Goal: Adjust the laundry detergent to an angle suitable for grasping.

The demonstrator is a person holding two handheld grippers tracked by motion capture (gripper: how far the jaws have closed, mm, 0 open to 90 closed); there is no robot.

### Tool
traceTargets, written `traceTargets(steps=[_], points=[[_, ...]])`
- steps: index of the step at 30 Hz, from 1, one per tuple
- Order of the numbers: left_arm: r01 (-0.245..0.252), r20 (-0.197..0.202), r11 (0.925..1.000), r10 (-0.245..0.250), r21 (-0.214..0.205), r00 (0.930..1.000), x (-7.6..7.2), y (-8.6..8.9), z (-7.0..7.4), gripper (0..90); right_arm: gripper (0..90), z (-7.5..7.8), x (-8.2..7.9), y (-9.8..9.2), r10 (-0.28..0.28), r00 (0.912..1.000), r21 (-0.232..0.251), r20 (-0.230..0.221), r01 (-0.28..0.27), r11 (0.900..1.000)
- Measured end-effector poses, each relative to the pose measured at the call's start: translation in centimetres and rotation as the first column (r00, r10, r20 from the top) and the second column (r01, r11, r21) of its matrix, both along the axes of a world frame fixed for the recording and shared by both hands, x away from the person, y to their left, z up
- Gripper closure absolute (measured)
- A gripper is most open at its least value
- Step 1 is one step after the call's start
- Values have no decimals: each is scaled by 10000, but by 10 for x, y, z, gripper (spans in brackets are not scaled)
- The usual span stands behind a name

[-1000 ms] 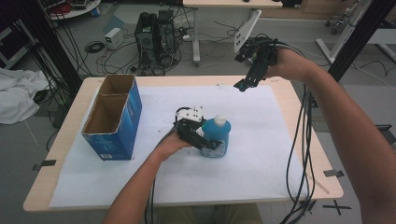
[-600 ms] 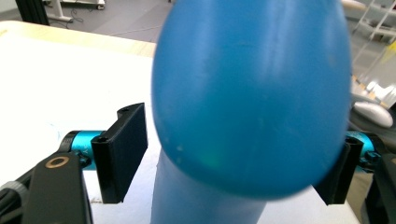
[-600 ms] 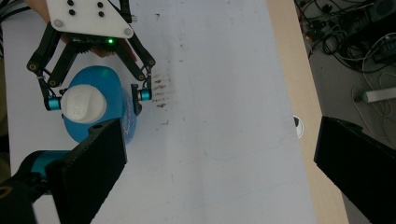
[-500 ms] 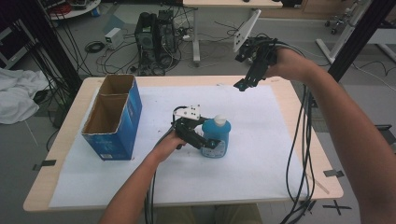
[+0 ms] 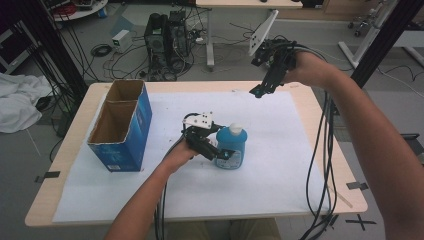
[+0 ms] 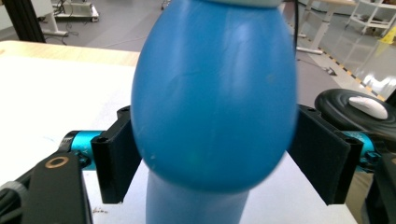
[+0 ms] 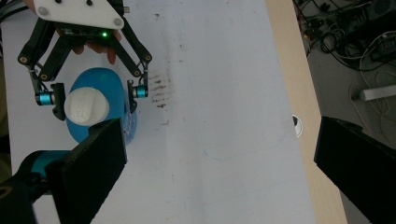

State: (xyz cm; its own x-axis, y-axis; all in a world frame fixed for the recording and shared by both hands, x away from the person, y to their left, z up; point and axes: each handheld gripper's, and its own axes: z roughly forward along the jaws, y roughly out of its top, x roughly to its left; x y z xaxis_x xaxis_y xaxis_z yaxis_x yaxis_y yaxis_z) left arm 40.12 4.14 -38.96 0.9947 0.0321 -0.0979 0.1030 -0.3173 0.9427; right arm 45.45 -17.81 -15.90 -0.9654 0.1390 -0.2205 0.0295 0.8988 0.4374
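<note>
1. the bottle (image 5: 231, 148) stands upright on the white sheet (image 5: 280, 165), well right of the box (image 5: 120, 125), which i take as my landmark.
2. my left gripper (image 5: 220, 150) sits at the bottle's box-facing side, jaws to either side of its belly. in the left gripper view the pads (image 6: 116, 161) seem pressed to the blue wall (image 6: 215, 93), so i judge i am holding it, narrow on the body.
3. my right gripper (image 5: 260, 91) hangs in the air far from the box, beyond the bottle toward the far table edge. its jaws stand wide with nothing between them.
4. handling, as a guess: smooth rounded plastic, likely slippery, and the wall may give a little under a squeeze. i cannot tell how full it is, so weight is unknown.
5. the best hold looks to be across the widest part of the belly or just under it, where the pads seat squarely; the white cap (image 7: 86, 106) is too small and round to trust.
</note>
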Motion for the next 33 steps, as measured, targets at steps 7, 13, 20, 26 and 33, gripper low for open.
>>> traceTargets(steps=[7, 13, 20, 26, 33], points=[[-78, -1, 10000, 78, -17, 10000, -3, 5, 4, 101, 14, 2, -2, 4, 32, 10000, -34, 36, -31, 10000], [-236, 152, 9996, 234, 173, 9996, -5, 14, 7, 101, 14, 3, -4, 5, 20, 10000, -37, 88, -20, 10000], [-860, 459, 9959, 847, 273, 9954, -9, 31, 17, 101, 14, 4, -5, 6, 27, 9999, -36, 121, -26, 10000], [-1577, 455, 9829, 1540, 946, 9870, -9, 48, 27, 101, 14, 4, -6, 4, 85, 9999, -33, 136, -85, 10000], [-2325, 653, 9545, 2241, 1869, 9724, -4, 58, 45, 101, 14, 4, -5, 3, 124, 9998, -71, 139, -123, 9999]])
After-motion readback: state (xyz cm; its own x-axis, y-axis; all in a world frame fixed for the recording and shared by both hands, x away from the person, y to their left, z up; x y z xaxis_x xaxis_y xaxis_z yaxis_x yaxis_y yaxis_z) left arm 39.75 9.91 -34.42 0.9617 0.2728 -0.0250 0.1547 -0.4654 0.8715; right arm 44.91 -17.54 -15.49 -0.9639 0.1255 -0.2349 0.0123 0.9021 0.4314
